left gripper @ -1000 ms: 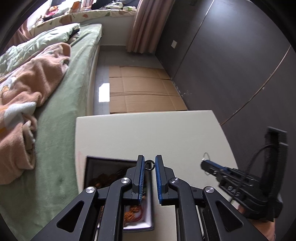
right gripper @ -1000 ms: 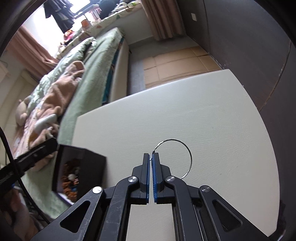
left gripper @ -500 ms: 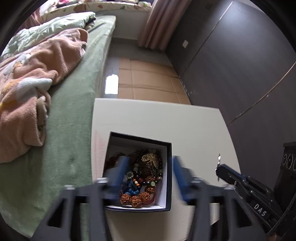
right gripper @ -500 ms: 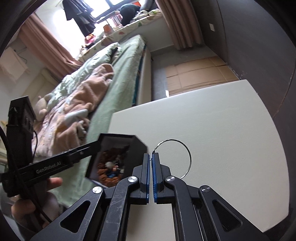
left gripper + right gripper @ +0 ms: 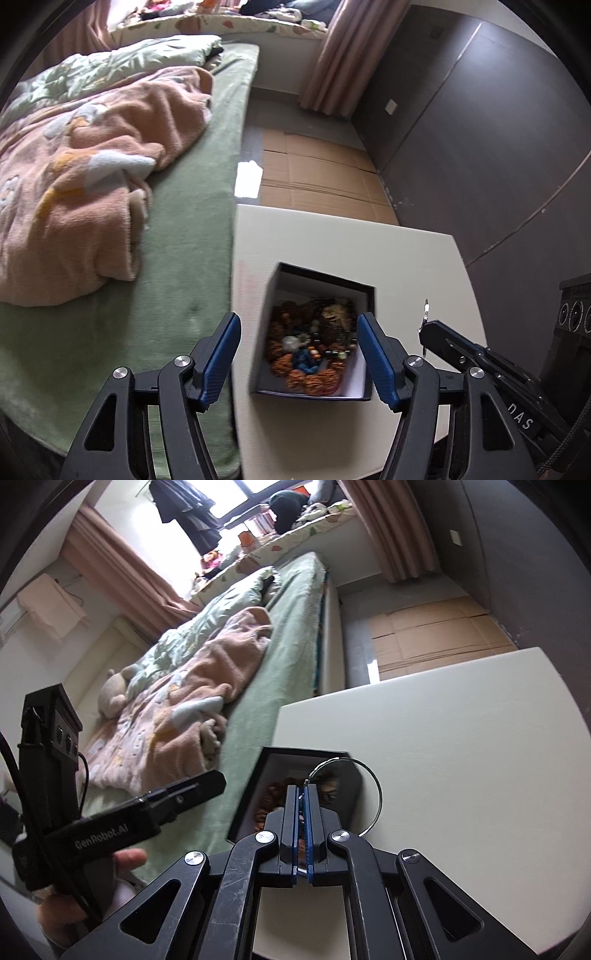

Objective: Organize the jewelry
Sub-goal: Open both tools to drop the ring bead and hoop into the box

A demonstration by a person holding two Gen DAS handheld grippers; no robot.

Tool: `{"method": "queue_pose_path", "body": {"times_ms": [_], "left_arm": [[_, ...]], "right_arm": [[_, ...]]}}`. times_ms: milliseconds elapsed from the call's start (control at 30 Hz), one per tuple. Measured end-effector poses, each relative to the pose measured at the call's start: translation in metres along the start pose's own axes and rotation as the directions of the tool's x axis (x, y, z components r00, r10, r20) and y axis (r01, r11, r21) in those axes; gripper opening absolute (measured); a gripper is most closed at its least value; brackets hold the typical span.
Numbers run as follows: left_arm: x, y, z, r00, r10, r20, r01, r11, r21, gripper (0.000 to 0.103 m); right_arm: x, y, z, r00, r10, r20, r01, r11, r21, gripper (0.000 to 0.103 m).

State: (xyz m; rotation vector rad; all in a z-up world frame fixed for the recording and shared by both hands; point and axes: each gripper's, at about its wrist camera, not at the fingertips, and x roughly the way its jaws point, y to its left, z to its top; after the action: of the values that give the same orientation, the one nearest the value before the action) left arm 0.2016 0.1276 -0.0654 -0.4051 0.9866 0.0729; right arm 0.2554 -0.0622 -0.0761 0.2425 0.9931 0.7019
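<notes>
A black jewelry box [image 5: 325, 280] with a white lining sits near the left edge of the white table [image 5: 332, 240]. It is heaped with brown, orange and blue beads [image 5: 310, 347]. My left gripper [image 5: 299, 354] hovers open above the box's near side, with nothing between its blue pads. My right gripper [image 5: 303, 790] is shut on a thin silver hoop [image 5: 379, 794], which sticks out over the box's [image 5: 258, 775] right corner. In the left wrist view the right gripper [image 5: 424, 328] shows at the right with the hoop [image 5: 426, 306] edge-on.
A green bed [image 5: 184, 258] with a pink blanket [image 5: 92, 166] runs along the table's left edge. Flattened cardboard [image 5: 317, 173] lies on the floor beyond the table, and dark wall panels [image 5: 480, 129] stand at the right. A hand [image 5: 125, 856] holds the left gripper's handle.
My left gripper opened wide, and the small ring seen at its tips is gone from between them. The right gripper carried the hoop leftward to the box's corner.
</notes>
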Motion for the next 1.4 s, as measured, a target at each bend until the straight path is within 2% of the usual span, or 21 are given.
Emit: {"method": "queue_pose_path", "body": {"times_ms": [233, 333, 367, 400, 433, 467, 500, 667, 733, 767, 800, 967, 1067, 1133, 1400], "left_arm": [[-0.008, 0.032, -0.008, 1.0, 0.027, 0.01, -0.026, 0.998, -0.056, 0.066], [-0.014, 0.043, -0.009, 0.999, 0.029, 0.025, -0.026, 0.996, -0.09, 0.071], [-0.016, 0.046, -0.009, 0.999, 0.026, 0.03, -0.023, 0.995, -0.099, 0.074], [-0.018, 0.048, -0.009, 0.999, 0.023, 0.036, -0.019, 0.994, -0.104, 0.077], [-0.02, 0.049, -0.01, 0.999, 0.023, 0.041, -0.019, 0.994, -0.107, 0.078], [-0.022, 0.049, -0.01, 0.999, 0.027, 0.046, -0.021, 0.994, -0.107, 0.082], [-0.024, 0.049, -0.01, 0.998, 0.03, 0.051, -0.024, 0.994, -0.105, 0.085], [-0.036, 0.042, -0.014, 0.997, 0.013, 0.078, -0.007, 0.996, -0.084, 0.09], [-0.044, 0.036, -0.017, 0.996, -0.007, 0.094, 0.014, 0.997, -0.075, 0.094], [-0.047, 0.032, -0.019, 0.995, -0.011, 0.102, 0.018, 0.998, -0.067, 0.095], [-0.051, 0.027, -0.021, 0.994, -0.012, 0.111, 0.018, 0.998, -0.055, 0.096], [-0.063, 0.007, -0.029, 0.991, -0.016, 0.133, 0.019, 1.0, -0.014, 0.097], [-0.071, -0.008, -0.032, 0.989, -0.022, 0.148, 0.02, 1.0, 0.018, 0.103], [-0.075, -0.018, -0.036, 0.986, -0.016, 0.164, 0.009, 0.999, 0.043, 0.103], [-0.087, -0.047, -0.062, 0.976, -0.017, 0.217, -0.013, 0.991, 0.135, 0.103]], "right_arm": [[0.022, 0.023, 0.003, 0.998, 0.059, -0.012, -0.06, 0.997, -0.044, 0.004], [0.031, 0.031, 0.005, 0.996, 0.087, -0.021, -0.088, 0.994, -0.066, 0.005], [0.034, 0.034, 0.007, 0.996, 0.081, -0.038, -0.083, 0.994, -0.073, 0.011], [0.037, 0.035, 0.008, 0.996, 0.068, -0.058, -0.072, 0.995, -0.073, 0.027], [0.037, 0.033, 0.007, 0.996, 0.058, -0.063, -0.062, 0.996, -0.064, 0.039], [0.035, 0.031, 0.007, 0.997, 0.046, -0.055, -0.048, 0.997, -0.053, 0.06], [0.031, 0.027, 0.006, 0.999, 0.032, -0.042, -0.034, 0.999, -0.042, 0.068], [0.002, 0.017, 0.001, 0.999, 0.009, -0.03, -0.009, 1.0, -0.004, 0.068], [-0.017, 0.014, -0.002, 1.0, -0.017, -0.02, 0.017, 1.0, -0.007, 0.079], [-0.023, 0.014, -0.002, 1.0, -0.025, -0.018, 0.024, 1.0, -0.004, 0.09], [-0.033, 0.012, -0.003, 0.999, -0.036, -0.014, 0.036, 0.999, 0.003, 0.093], [-0.077, 0.012, -0.003, 0.992, -0.123, 0.015, 0.123, 0.992, -0.003, 0.094], [-0.096, 0.01, -0.009, 0.986, -0.163, 0.038, 0.164, 0.986, -0.025, 0.103], [-0.106, 0.004, -0.016, 0.979, -0.196, 0.047, 0.197, 0.98, -0.024, 0.103], [-0.144, -0.016, -0.037, 0.964, -0.243, 0.111, 0.246, 0.969, -0.008, 0.103]]}}
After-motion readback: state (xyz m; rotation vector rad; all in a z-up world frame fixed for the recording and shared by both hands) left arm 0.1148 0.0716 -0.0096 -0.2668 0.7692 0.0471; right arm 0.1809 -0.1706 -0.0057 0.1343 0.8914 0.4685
